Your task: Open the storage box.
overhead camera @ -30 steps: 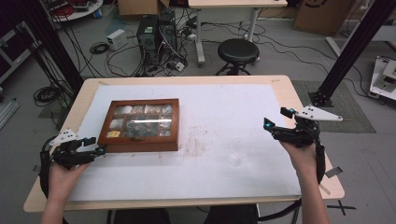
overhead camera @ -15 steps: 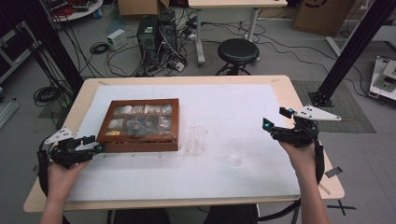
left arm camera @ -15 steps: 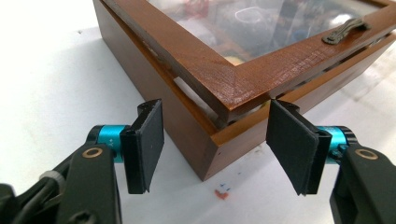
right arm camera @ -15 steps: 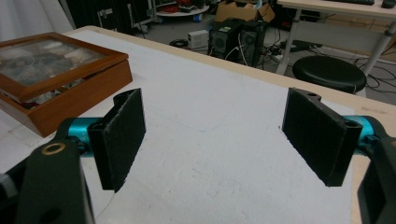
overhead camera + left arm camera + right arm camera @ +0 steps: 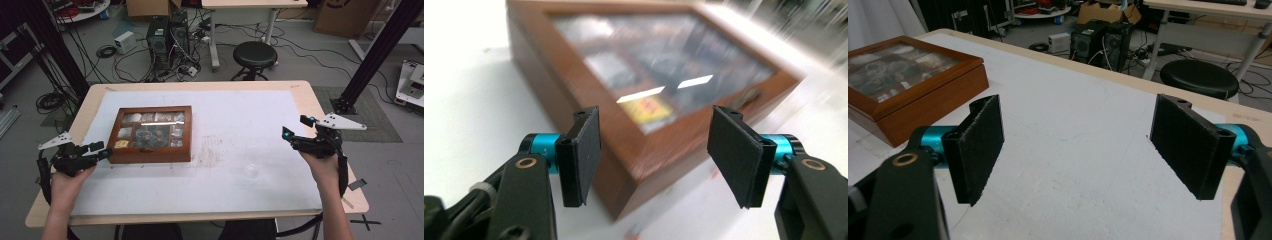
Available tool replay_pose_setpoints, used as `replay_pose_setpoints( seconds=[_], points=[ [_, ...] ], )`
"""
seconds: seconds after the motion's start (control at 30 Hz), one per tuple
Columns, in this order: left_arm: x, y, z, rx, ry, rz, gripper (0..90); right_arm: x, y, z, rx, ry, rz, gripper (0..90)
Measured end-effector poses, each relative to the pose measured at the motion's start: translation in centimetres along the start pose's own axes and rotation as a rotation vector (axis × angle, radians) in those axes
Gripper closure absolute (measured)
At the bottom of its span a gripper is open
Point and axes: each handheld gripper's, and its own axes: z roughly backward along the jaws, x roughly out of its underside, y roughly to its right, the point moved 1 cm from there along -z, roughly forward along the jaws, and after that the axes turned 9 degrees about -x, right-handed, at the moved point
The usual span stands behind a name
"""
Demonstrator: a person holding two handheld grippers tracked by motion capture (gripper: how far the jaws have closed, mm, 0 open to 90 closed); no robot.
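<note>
A shut wooden box [image 5: 150, 158] with a glass lid and small items in compartments lies on the left half of the table. My left gripper [image 5: 102, 150] is held level at the box's front left corner. In the left gripper view its jaws [image 5: 655, 150] stand apart, with the box's corner [image 5: 664, 150] just ahead of them and the pads off the wood. These jaws have just been closing a little, and nothing is gripped. My right gripper [image 5: 295, 127] hovers open over the white sheet at the right. It points toward the box [image 5: 933, 95], with nothing between its pads [image 5: 1075, 145].
A white sheet [image 5: 225, 130] covers most of the wooden table [image 5: 320, 107]; a faint round mark [image 5: 250, 170] shows on it. Beyond the far edge stand a black stool [image 5: 255, 52], computer towers [image 5: 167, 35] and cables. Black frame posts rise at both sides.
My left gripper has shifted slightly beside the box's corner. The box and my right gripper have stayed where they were.
</note>
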Motion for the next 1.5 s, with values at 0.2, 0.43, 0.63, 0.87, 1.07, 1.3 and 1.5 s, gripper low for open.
replay_pose_setpoints(
  seconds=[0.2,0.43,0.63,0.87,1.07,1.3,1.5],
  points=[
    [0.5,0.4,-0.6,-0.025,-0.099,-0.085,37.6,0.0,0.1,0.0,-0.003,-0.001,-0.002,22.0],
    [0.5,1.0,-1.6,-0.068,-0.159,-0.134,37.8,-0.1,0.0,0.0,-0.004,0.000,-0.001,22.0],
    [0.5,1.1,-1.6,-0.066,-0.163,-0.134,39.3,0.0,0.1,0.0,-0.004,-0.004,-0.005,22.0],
    [0.3,1.0,-1.4,-0.057,-0.155,-0.115,39.2,-0.1,0.0,-0.1,-0.005,-0.003,0.000,22.0],
    [0.2,0.8,-1.4,-0.045,-0.153,-0.105,39.1,-0.1,0.0,-0.2,-0.005,-0.005,0.000,22.0],
    [-0.3,0.7,-1.0,-0.008,-0.113,-0.084,40.2,0.0,-0.1,-0.4,-0.005,-0.007,0.000,22.0],
    [-0.4,0.5,-1.0,0.010,-0.112,-0.038,38.5,-0.1,-0.1,-0.3,-0.005,-0.006,0.000,22.0]
  ],
)
